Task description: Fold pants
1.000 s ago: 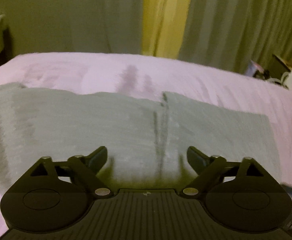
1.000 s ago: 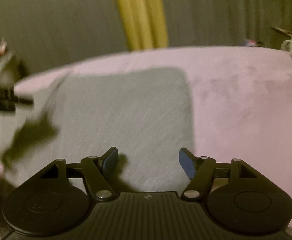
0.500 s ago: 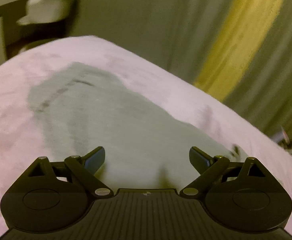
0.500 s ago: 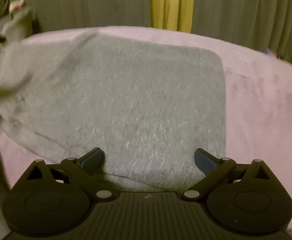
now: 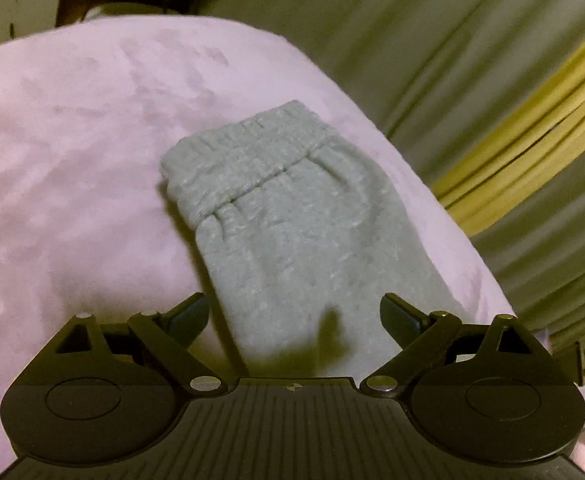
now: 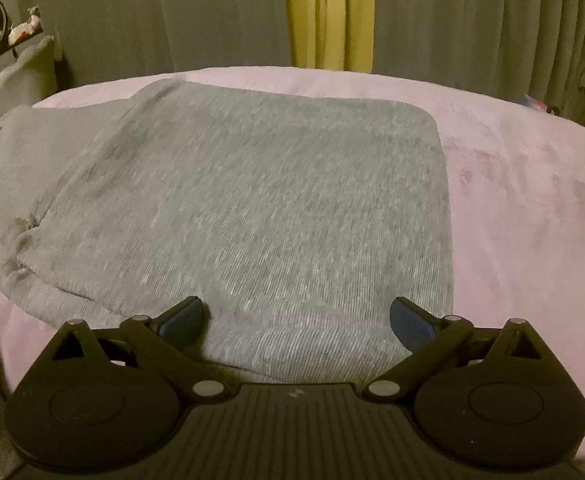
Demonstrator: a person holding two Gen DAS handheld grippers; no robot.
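**Left wrist view: grey pants lie on the pink bed, both grippers spread wide**

Left wrist view shows the left gripper (image 5: 292, 316) with its fingers wide apart and nothing between them. It hovers over one end of the grey pants (image 5: 292, 220), which reach away from the camera toward the far edge of the bed (image 5: 72, 140). The elastic waistband (image 5: 248, 160) is at the far end, gathered in small pleats, short of the bed's rounded far edge. The pink cover is plush and marked with brush strokes. Beyond the bed hang grey-green curtains (image 5: 372, 32) with a yellow panel (image 5: 532, 128) slanting across the right side.

From the right wrist view, the right gripper (image 6: 296, 320) also stands open, its blue-padded fingers (image 6: 410, 322) spread over the near edge of the pants (image 6: 272, 208). Here the cloth lies as a broad folded slab with a straight right side and a rounded far right corner, well in from the bed's (image 6: 532, 220) right edge. To the left a second layer sticks out from under the top one. Whether the fingertips touch the fabric cannot be told. Curtains (image 6: 152, 20) and the yellow panel (image 6: 328, 12) close the background.
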